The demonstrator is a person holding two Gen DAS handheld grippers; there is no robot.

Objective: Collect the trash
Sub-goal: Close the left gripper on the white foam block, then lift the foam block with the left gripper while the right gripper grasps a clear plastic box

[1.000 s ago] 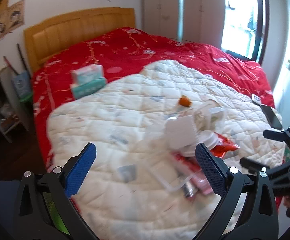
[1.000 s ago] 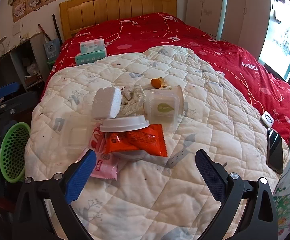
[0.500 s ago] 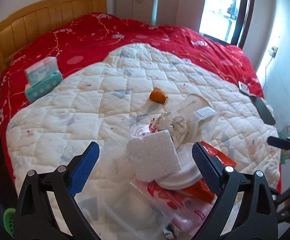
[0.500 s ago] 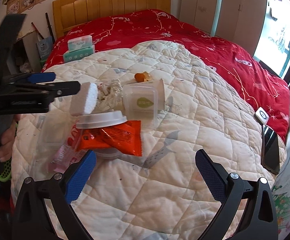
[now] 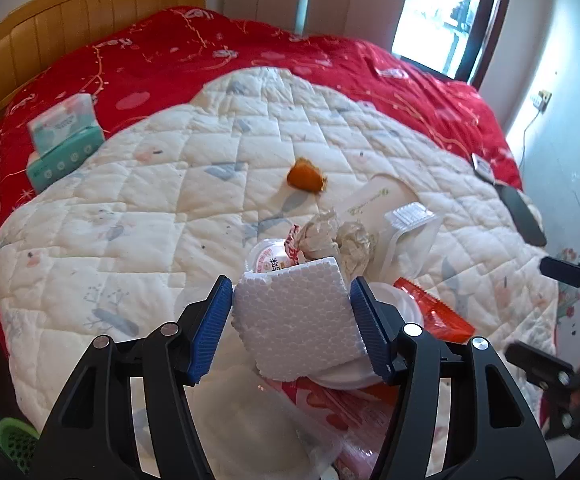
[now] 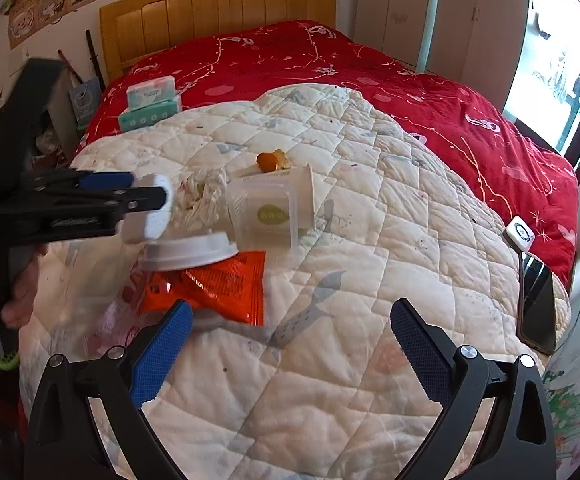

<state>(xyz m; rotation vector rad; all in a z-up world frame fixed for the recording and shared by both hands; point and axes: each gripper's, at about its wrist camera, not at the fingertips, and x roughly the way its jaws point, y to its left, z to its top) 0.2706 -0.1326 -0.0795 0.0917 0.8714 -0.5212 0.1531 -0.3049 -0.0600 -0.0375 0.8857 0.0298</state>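
Quilted bed [image 5: 138, 208]: jaws closing on beaded foam block [image 5: 293, 316].

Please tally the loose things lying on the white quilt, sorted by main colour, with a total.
White: 3 - foam block, plastic lid, crumpled tissue
Orange: 2 - snack wrapper, orange peel
Clear: 2 - lidded plastic box, flat plastic tray
Pink: 1 - pink wrapper
Red and white: 1 - small jelly cup
Total: 9
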